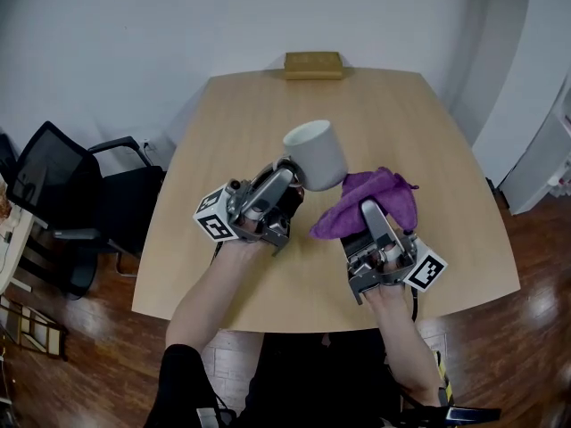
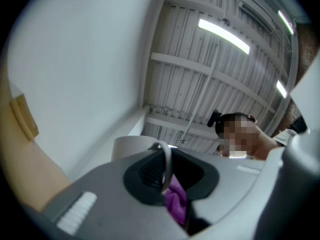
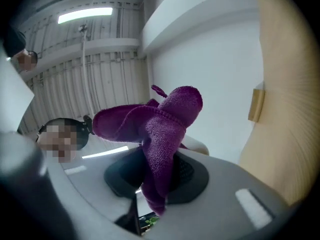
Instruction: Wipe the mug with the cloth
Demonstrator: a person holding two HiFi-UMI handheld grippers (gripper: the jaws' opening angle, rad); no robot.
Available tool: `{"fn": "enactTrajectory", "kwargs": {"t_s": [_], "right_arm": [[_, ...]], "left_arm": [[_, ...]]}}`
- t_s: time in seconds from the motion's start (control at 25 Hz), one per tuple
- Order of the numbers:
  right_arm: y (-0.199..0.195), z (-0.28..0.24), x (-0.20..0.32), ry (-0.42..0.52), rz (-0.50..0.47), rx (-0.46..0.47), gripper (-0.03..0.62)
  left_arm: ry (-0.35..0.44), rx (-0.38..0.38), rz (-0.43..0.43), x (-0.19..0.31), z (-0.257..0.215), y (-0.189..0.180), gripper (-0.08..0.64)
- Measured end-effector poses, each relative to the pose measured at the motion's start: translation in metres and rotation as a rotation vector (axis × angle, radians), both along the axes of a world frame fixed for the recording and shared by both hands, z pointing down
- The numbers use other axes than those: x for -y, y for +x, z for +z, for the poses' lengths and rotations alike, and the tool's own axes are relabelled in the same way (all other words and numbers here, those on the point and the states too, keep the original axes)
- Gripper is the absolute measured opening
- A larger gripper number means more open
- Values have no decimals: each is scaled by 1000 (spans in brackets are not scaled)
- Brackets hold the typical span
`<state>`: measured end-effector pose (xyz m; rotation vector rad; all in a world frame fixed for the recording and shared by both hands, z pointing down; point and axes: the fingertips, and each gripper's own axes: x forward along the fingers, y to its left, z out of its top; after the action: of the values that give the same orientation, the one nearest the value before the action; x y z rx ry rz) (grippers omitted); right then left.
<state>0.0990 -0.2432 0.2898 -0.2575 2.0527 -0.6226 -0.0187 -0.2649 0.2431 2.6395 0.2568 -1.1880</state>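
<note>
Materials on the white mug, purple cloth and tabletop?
White cylindrical mug: likely glazed ceramic; smooth, uniform white wall.
Purple fuzzy cloth: looks like microfibre or terry; looped pile, drapes limply.
Pale tabletop: wood or wood-look laminate, can't tell which; faint grain, low sheen.

The mug point(image 1: 318, 153) is plain white with a thin loop handle. It sits at the centre of the head view, lifted and tilted, with its mouth toward the upper left. The left gripper point(image 1: 289, 176) pinches its handle. The cloth point(image 1: 375, 199) is purple knit, bunched into loose folds just right of the mug's base, clamped in the right gripper point(image 1: 368, 210).
</note>
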Motion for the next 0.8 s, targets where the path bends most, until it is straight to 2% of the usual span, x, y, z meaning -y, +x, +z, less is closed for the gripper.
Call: {"fn": "enactTrajectory", "kwargs": {"t_s": [0.08, 0.12, 0.28, 0.4, 0.52, 0.64, 0.72, 0.8], "right_arm": [[2, -4, -2, 21, 32, -7, 77], [-1, -2, -1, 24, 51, -40, 77], [-15, 17, 10, 8, 226, -279, 77], [-6, 10, 13, 14, 341, -316, 77], [-17, -7, 7, 107, 395, -386, 77], [-34, -6, 14, 135, 429, -481, 78], [-27, 3, 27, 77, 455, -499, 78], [-16, 18, 46, -25, 461, -511, 78]], "left_arm": [[-52, -61, 23, 7, -1, -11, 46], [-80, -97, 37, 10, -2, -16, 46], [-239, -243, 90, 21, -7, -30, 46], [-354, -273, 97, 27, 0, -21, 46], [-430, -260, 111, 30, 11, -10, 44], [-431, -233, 154, 25, 13, 0, 40], [-400, -216, 173, 20, 11, 3, 32], [-352, -200, 195, 14, 6, 5, 32]]}}
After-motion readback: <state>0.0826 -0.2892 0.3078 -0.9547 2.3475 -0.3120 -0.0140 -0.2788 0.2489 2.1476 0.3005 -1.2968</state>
